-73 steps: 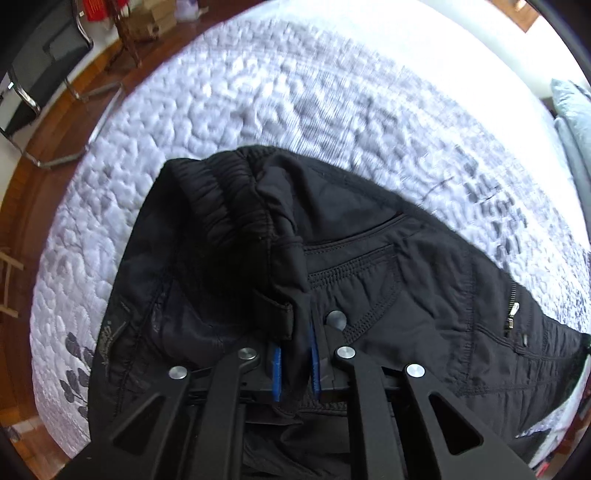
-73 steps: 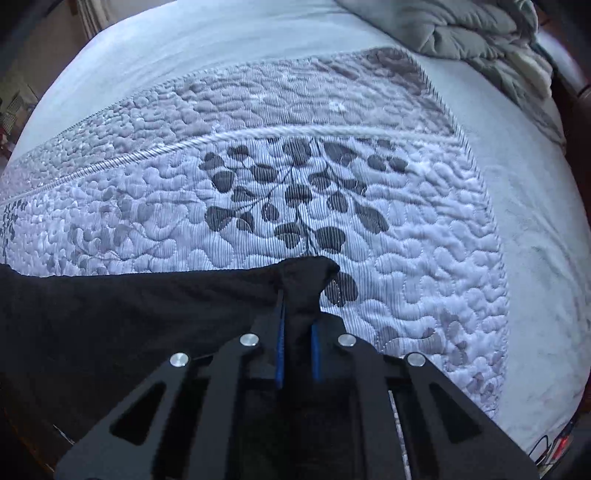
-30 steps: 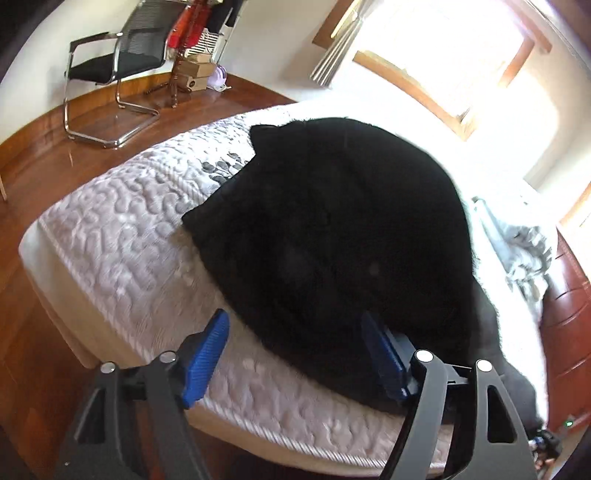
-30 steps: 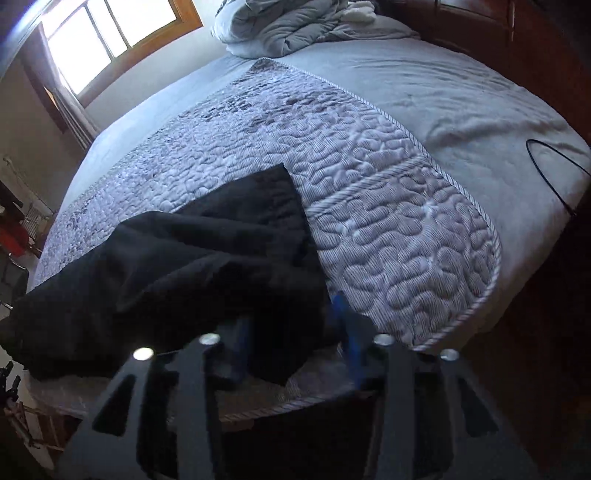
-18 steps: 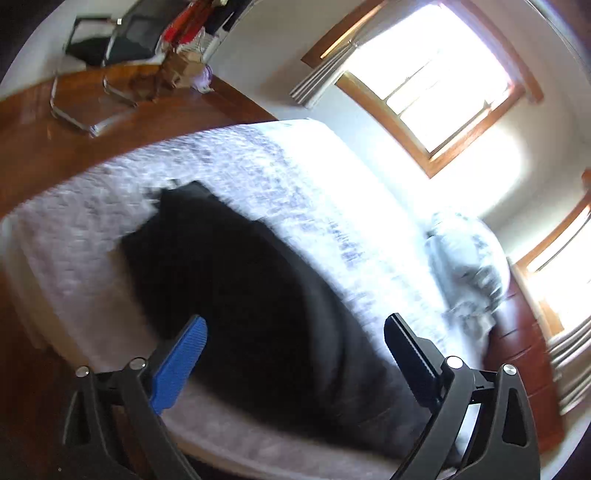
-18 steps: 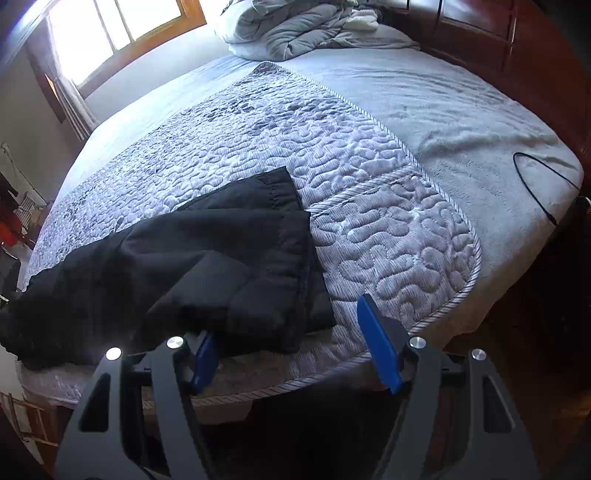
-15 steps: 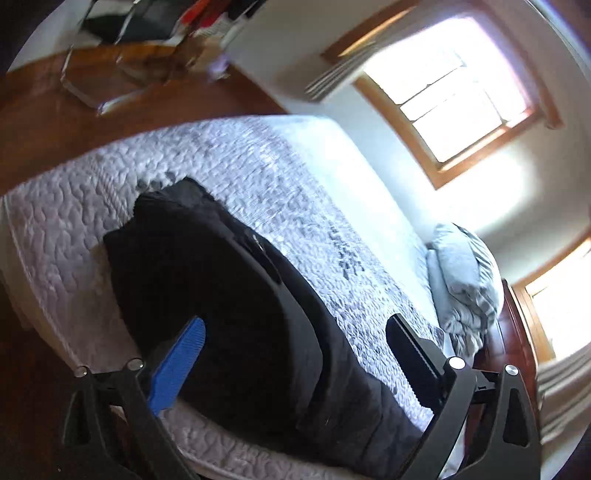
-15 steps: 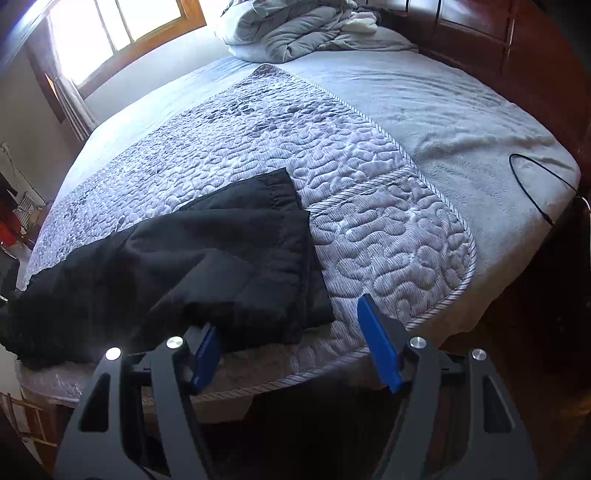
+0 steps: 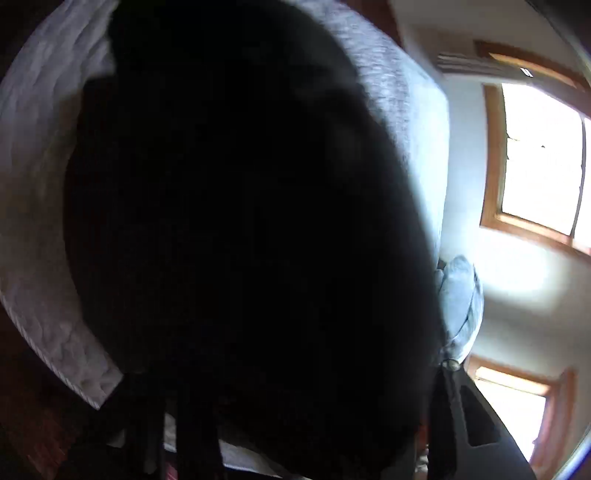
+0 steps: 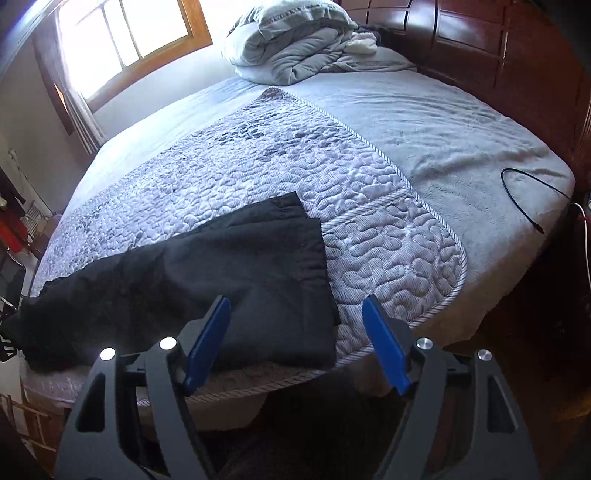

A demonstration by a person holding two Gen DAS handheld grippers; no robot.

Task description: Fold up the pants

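Pants (image 10: 207, 280), black and padded, lie along the near edge of the bed (image 10: 461, 122), on the quilted grey coverlet (image 10: 295, 162); their hem end is doubled over itself just ahead of my right gripper (image 10: 295, 339), and the rest trails off toward the left edge of that view; my right gripper hangs above the bed's near edge with its blue pads (image 10: 208, 339) wide apart and opening; the left pad shows in front of the black cloth, the right one in front of the coverlet's corded border, and neither presses on anything, so this gripper holds nothing.

My left wrist view is almost filled by the pants (image 9: 240, 229), a dark blurred mass very close to the lens; pale coverlet (image 9: 33, 229) shows round its left side and top; my left gripper (image 9: 295, 424) is closing, but its pads are lost in the black, only the dark frame shows at the bottom, and I cannot tell whether cloth is caught between the jaws.

Rumpled grey duvet (image 10: 295, 40) sits heaped at the head of the bed, beside the dark wooden headboard (image 10: 498, 48); a black cable (image 10: 517, 192) lies loose on the plain grey sheet at the right; a wood-framed window (image 10: 125, 33) glows behind the bed, and another window (image 9: 543, 155) at the right of the left wrist view.
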